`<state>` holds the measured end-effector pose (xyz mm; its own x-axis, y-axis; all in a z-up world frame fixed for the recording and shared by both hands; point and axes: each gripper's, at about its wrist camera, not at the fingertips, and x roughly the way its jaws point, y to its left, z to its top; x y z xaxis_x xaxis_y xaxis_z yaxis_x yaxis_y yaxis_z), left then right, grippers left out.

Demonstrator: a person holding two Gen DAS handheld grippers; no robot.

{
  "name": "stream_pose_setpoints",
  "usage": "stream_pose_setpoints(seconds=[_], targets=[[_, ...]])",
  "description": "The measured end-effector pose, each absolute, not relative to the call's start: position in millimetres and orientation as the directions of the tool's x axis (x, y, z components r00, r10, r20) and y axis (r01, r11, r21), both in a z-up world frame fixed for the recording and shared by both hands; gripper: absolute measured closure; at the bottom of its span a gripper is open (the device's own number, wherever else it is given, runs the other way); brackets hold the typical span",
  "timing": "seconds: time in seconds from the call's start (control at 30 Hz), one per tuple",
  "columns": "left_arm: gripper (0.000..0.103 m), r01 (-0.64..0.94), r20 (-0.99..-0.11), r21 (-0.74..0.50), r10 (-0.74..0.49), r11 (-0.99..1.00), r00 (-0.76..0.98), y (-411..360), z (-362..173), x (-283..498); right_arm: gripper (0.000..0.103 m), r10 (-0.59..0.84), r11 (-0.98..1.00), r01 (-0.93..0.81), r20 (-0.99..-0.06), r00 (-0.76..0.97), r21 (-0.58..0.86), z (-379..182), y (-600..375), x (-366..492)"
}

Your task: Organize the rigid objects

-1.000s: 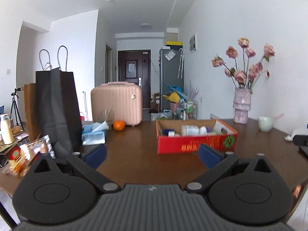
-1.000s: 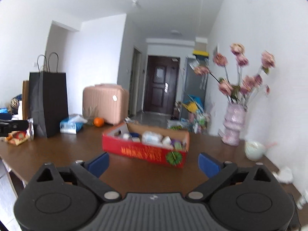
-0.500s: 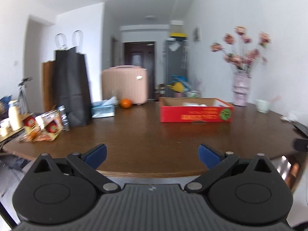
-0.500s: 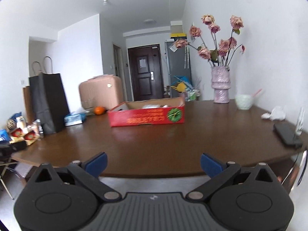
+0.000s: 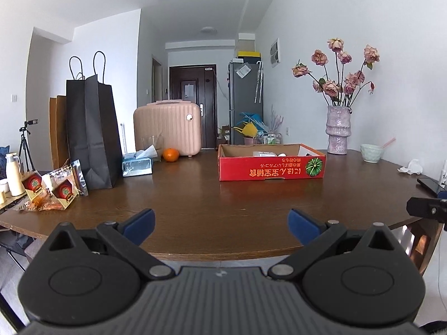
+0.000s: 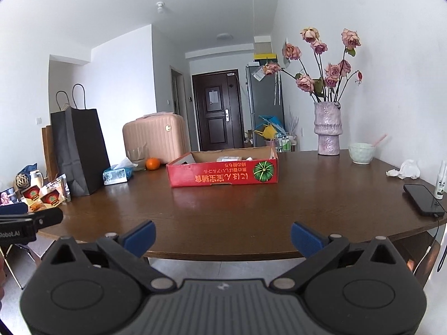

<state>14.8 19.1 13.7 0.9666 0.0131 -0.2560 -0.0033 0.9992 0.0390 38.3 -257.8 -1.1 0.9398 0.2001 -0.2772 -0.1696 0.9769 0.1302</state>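
Both grippers, left gripper and right gripper, spread wide, empty; red box at 12 o'clock, likely light stiff cardboard, grab rim

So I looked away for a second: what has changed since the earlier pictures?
Both grippers pulled back from over the table to its near edge. The left gripper and the right gripper stayed open and empty. The red cardboard box, orange and vase have not moved.
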Motion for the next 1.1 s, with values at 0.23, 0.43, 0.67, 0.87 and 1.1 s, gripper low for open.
stream_pose_setpoints(seconds=[0.23, 0.43, 0.67, 0.87, 1.1], targets=[[0.0, 0.004, -0.258, 0.044, 0.008, 0.999, 0.966, 16.1, 13.3, 14.2, 0.0, 0.211, 0.975, -0.184, -0.275, 0.938, 0.121, 0.3, -255.5, 37.5], [0.0, 0.01, -0.265, 0.046, 0.003, 0.999, 0.964, 16.2, 11.8, 16.0, 0.0, 0.21, 0.975, -0.181, -0.275, 0.938, 0.127, 0.1, -257.6, 37.8], [0.0, 0.011, -0.26, 0.052, 0.003, 0.999, 0.966, 14.5, 11.8, 15.1, 0.0, 0.209, 0.975, -0.178, -0.279, 0.937, 0.134, -0.6, -259.9, 38.7], [0.0, 0.013, -0.263, 0.055, 0.002, 0.998, 0.965, 14.0, 11.9, 14.5, 0.0, 0.216, 0.974, -0.184, -0.28, 0.935, 0.135, -1.4, -258.8, 38.0], [0.0, 0.012, -0.266, 0.055, 0.003, 0.998, 0.964, 14.4, 11.9, 14.9, 0.0, 0.212, 0.974, -0.177, -0.283, 0.935, 0.144, -1.8, -260.7, 38.9]])
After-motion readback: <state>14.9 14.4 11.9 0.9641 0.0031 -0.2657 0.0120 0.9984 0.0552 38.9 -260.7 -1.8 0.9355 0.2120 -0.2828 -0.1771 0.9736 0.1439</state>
